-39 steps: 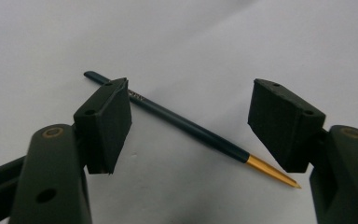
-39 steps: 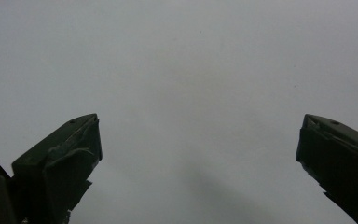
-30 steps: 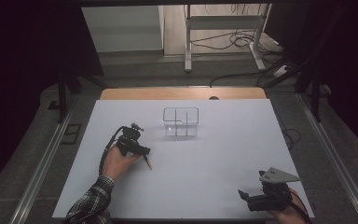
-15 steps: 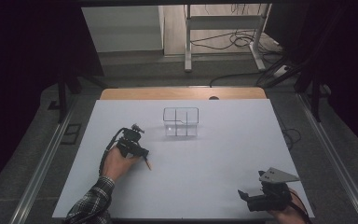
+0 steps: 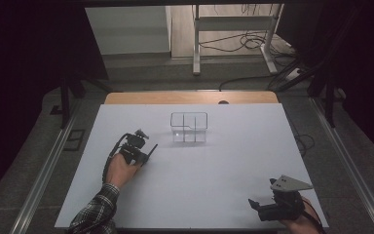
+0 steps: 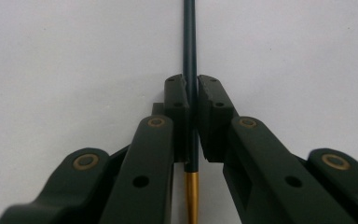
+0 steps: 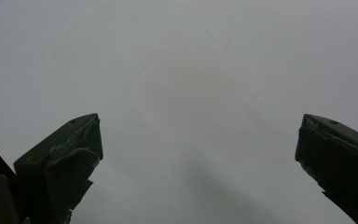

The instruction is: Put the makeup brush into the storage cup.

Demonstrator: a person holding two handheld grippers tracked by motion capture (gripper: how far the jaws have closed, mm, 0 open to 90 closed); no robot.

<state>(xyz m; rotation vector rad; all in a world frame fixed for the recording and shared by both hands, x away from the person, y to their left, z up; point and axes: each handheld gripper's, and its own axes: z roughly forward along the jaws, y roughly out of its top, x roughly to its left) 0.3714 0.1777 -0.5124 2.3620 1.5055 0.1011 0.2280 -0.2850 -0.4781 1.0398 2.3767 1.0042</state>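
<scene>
The pen [image 6: 189, 56] sits mid-frame in my left gripper view — the left gripper [image 6: 191, 93] jaws have just closed on it, pinched tight. That's my grasp made; the clear organizer [image 5: 189, 127] waits upper centre. The right gripper [image 7: 198, 149] is wide open, empty.

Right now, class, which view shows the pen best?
The left gripper view: the pen fills the middle, clamped between the left gripper pads. The high view gives a thin dark line. The right gripper view faces bare table.

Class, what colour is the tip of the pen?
Gold; the pen tip shows best in the left gripper view.
</scene>
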